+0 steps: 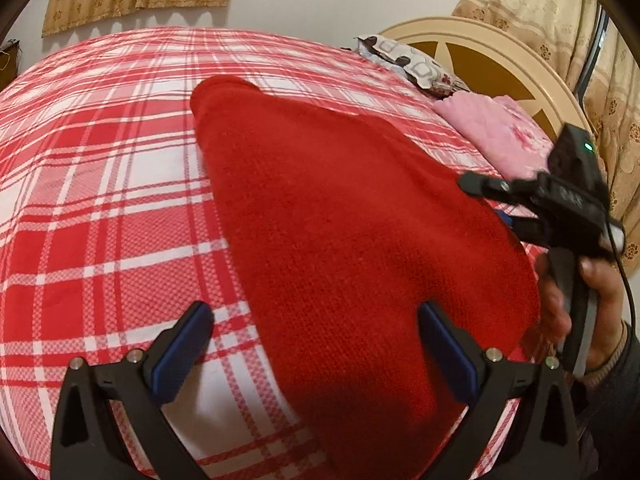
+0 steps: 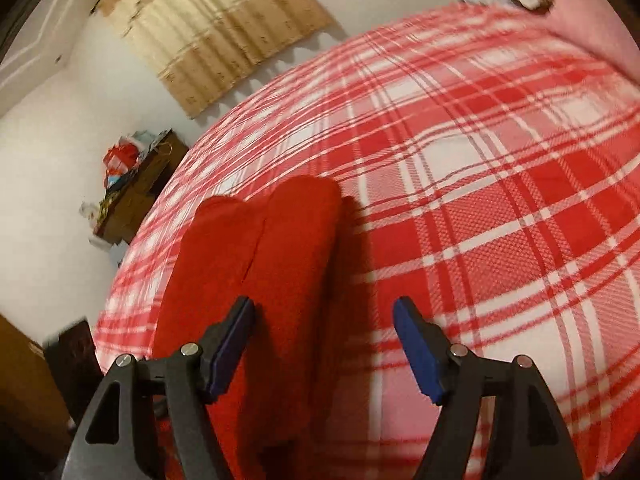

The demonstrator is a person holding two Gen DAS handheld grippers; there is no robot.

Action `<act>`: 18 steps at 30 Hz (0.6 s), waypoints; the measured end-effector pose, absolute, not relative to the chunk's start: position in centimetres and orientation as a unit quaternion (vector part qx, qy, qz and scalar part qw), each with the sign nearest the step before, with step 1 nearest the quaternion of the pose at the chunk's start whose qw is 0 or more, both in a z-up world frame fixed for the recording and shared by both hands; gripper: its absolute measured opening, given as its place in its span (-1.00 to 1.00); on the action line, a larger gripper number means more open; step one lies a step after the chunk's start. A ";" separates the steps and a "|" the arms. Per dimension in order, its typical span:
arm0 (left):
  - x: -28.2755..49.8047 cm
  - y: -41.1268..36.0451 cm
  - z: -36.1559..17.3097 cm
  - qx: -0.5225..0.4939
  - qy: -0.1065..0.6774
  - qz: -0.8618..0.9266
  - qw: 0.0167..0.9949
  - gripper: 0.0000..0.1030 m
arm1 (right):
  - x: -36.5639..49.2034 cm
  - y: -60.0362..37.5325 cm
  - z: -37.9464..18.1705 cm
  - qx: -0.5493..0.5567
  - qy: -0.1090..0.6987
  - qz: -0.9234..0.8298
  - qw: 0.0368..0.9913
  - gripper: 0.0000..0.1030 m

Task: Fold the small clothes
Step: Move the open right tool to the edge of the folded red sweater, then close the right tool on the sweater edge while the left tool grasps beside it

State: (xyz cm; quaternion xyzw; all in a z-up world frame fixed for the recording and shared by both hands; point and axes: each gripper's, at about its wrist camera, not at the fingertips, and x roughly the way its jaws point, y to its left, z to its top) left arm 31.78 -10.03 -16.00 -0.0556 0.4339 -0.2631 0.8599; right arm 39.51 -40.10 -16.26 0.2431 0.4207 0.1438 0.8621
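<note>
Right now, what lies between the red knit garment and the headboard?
A folded pink cloth lies between the red knit garment and the headboard, in the left wrist view.

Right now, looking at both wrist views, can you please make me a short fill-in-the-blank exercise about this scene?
1. The red knit garment lies on a bedspread with a red and white ____ pattern.
2. The jaws of the left gripper stand ____.
3. A folded ____ cloth lies near the headboard.

Missing words: plaid; open; pink

Black grippers (image 1: 312, 344), blue pads (image 1: 182, 354), dark sleeve (image 1: 618, 364)
</note>
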 end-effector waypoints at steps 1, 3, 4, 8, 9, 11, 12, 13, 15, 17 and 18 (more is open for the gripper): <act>31.7 -10.0 -16.0 -0.056 0.434 -0.264 0.860 1.00 | 40.3 -40.2 -16.4 0.252 0.425 0.148 0.857 0.41; 31.7 -10.0 -16.0 -0.057 0.433 -0.263 0.860 1.00 | 41.6 -40.4 -16.9 0.266 0.431 0.157 0.848 0.41; 31.6 -10.1 -16.0 -0.056 0.432 -0.263 0.861 1.00 | 42.6 -40.6 -17.3 0.276 0.436 0.159 0.842 0.41; 31.6 -10.1 -16.0 -0.053 0.432 -0.261 0.862 1.00 | 44.9 -41.0 -18.2 0.307 0.436 0.180 0.827 0.41; 31.6 -10.2 -16.0 -0.052 0.432 -0.260 0.862 1.00 | 45.2 -41.0 -18.2 0.307 0.432 0.182 0.828 0.41; 31.7 -10.2 -16.0 -0.053 0.431 -0.260 0.862 1.00 | 45.6 -41.0 -18.4 0.311 0.427 0.185 0.829 0.41; 31.6 -10.2 -16.0 -0.053 0.430 -0.260 0.863 1.00 | 45.6 -41.0 -18.5 0.312 0.424 0.186 0.830 0.41; 31.6 -10.2 -16.1 -0.052 0.430 -0.258 0.864 1.00 | 45.7 -41.0 -18.6 0.311 0.420 0.188 0.832 0.41; 31.6 -10.5 -16.1 -0.047 0.429 -0.255 0.865 1.00 | 45.8 -40.9 -18.7 0.306 0.414 0.194 0.835 0.41; 31.6 -10.6 -16.1 -0.042 0.428 -0.252 0.867 1.00 | 45.9 -40.7 -18.7 0.303 0.412 0.203 0.835 0.41; 31.6 -10.7 -16.1 -0.042 0.428 -0.251 0.867 1.00 | 46.0 -40.6 -18.8 0.305 0.412 0.213 0.832 0.41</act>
